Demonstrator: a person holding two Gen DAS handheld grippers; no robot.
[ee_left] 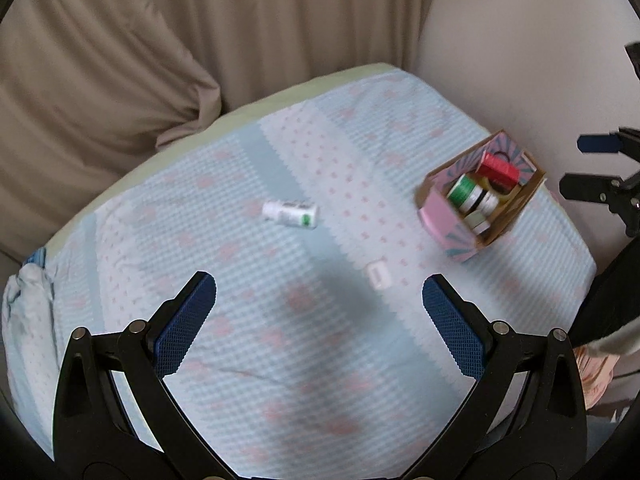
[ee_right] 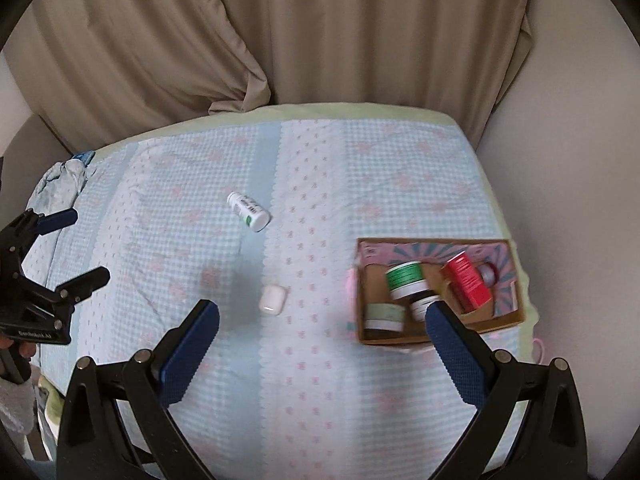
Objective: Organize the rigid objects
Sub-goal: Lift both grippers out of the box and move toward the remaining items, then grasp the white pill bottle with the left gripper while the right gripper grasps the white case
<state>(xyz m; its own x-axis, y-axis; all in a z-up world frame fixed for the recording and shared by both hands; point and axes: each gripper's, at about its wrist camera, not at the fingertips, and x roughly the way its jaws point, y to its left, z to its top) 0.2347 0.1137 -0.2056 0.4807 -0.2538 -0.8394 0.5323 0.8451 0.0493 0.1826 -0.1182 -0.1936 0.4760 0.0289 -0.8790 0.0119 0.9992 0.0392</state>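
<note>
A white bottle with a green label (ee_left: 291,213) lies on its side on the checked bedspread, also in the right wrist view (ee_right: 247,211). A small white case (ee_left: 378,274) (ee_right: 270,299) lies nearer. A pink cardboard box (ee_left: 440,222) (ee_right: 440,330) at the right holds a red carton (ee_left: 499,168) (ee_right: 467,285), a green-lidded jar (ee_left: 462,190) (ee_right: 405,278) and other jars. My left gripper (ee_left: 319,292) is open and empty above the bed. My right gripper (ee_right: 322,318) is open and empty, its right finger over the box's near wall.
Beige curtains (ee_right: 320,32) hang behind the bed and a pale wall (ee_left: 520,40) bounds its right side. Crumpled pale cloth (ee_right: 60,180) lies at the bed's left edge. The other gripper shows at each view's side edge (ee_left: 592,164) (ee_right: 72,246).
</note>
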